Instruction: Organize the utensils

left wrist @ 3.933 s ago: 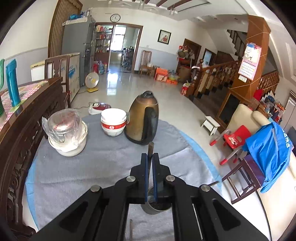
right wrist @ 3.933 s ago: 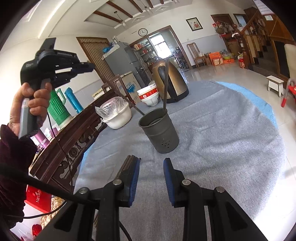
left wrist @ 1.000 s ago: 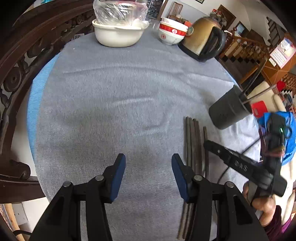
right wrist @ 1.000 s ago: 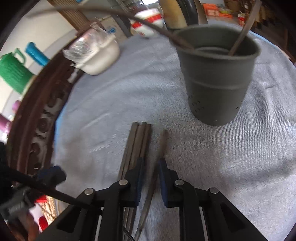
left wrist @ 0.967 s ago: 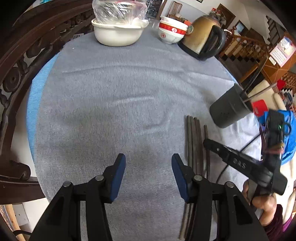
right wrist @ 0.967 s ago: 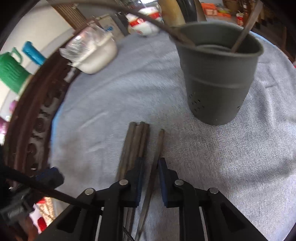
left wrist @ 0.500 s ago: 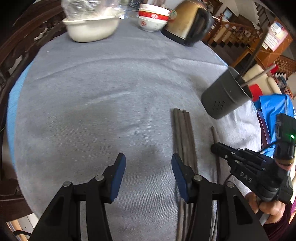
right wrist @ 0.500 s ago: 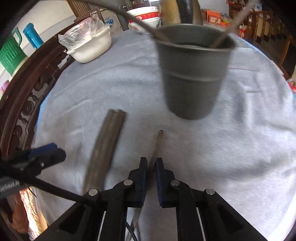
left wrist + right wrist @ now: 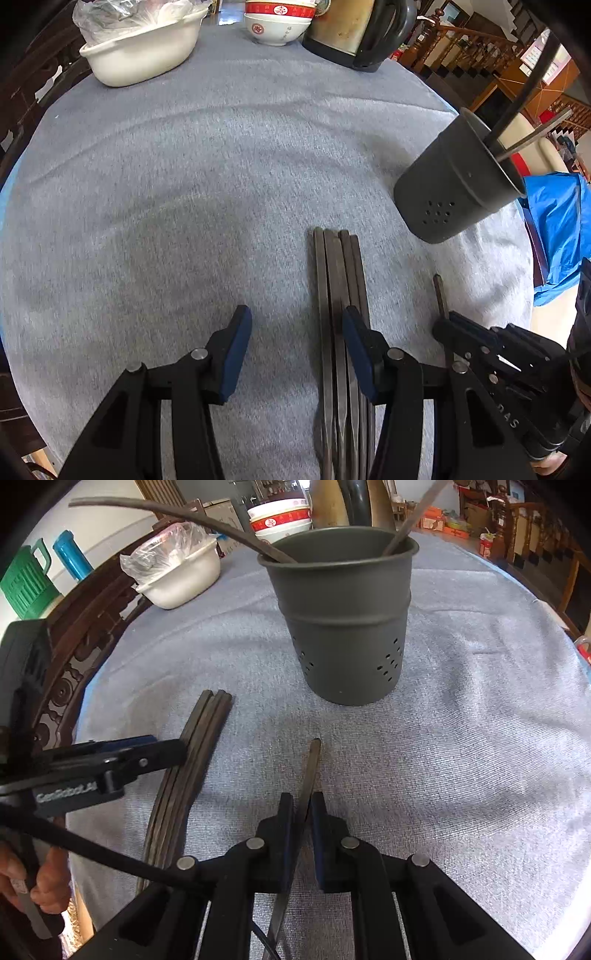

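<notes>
A single dark chopstick [image 9: 312,764] lies on the grey cloth with my right gripper [image 9: 301,805] shut on it; its tip points toward the dark metal utensil holder [image 9: 343,627]. The holder stands upright with two long utensils leaning in it. A bundle of several dark chopsticks [image 9: 338,273] lies flat left of the single chopstick [image 9: 439,291]. My left gripper [image 9: 295,325] is open low over the cloth, and its right finger overlaps the bundle. In the right wrist view the left gripper [image 9: 147,755] reaches the bundle [image 9: 201,742] from the left.
At the far side of the round table [image 9: 110,184] stand a white basin [image 9: 144,55] covered in plastic, stacked red-and-white bowls [image 9: 277,22] and a brass-coloured kettle [image 9: 347,29]. A carved wooden rail [image 9: 74,679] borders the left. A blue cloth [image 9: 554,229] hangs off to the right.
My right gripper closed on the single chopstick and drew it rightward, away from the bundle. My left gripper moved down and right, so its right finger now overlaps the bundle.
</notes>
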Demonstrator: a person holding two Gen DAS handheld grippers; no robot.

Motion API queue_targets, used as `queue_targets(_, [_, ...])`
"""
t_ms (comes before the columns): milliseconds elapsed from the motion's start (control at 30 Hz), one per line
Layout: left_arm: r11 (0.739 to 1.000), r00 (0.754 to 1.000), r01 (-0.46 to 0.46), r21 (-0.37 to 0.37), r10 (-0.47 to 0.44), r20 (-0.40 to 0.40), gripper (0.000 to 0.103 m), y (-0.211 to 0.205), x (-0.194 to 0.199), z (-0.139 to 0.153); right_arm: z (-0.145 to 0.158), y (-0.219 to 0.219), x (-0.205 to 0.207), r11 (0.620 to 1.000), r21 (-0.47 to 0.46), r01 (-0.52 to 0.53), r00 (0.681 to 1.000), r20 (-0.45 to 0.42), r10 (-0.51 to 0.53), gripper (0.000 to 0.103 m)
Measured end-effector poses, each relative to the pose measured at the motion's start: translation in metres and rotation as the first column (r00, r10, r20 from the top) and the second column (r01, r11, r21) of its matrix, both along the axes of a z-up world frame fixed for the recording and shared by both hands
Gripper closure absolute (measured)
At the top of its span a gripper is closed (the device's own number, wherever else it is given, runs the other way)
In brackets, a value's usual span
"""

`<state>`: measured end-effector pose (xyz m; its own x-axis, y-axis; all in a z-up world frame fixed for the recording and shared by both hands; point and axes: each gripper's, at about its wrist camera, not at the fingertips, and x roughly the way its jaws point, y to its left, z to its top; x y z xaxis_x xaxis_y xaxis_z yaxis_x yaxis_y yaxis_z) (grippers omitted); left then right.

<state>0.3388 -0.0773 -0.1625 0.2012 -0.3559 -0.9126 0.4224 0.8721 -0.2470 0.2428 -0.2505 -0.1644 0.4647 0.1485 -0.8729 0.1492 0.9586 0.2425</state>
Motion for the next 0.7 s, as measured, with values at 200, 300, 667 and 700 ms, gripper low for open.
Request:
queue_targets(200, [1.000, 1.000, 0.018, 0.019, -0.019, 0.019, 0.060, 0.006, -0.002, -0.001, -0.001, -0.004, -0.006, 1.000, 0.020, -0.009, 1.000, 0.016, 0.008, 0.091])
queue_targets(300, [1.000, 1.000, 0.007, -0.008, -0.007, -0.007, 0.062, 0.019, -0.004, -0.001, 0.000, -0.007, -0.010, 1.000, 0.025, -0.008, 1.000, 0.023, 0.007, 0.091])
queue_targets(667, [1.000, 1.000, -0.008, 0.010, 0.008, -0.027, 0.062, 0.057, -0.008, 0.003, 0.000, -0.012, 0.007, 0.998, 0.065, 0.009, 0.998, -0.056, -0.006, 0.090])
queue_targets(700, [1.000, 1.000, -0.017, 0.019, 0.018, -0.021, 0.062, 0.056, -0.003, 0.005, 0.000, -0.012, 0.011, 0.998, 0.066, 0.019, 0.998, -0.061, -0.015, 0.090])
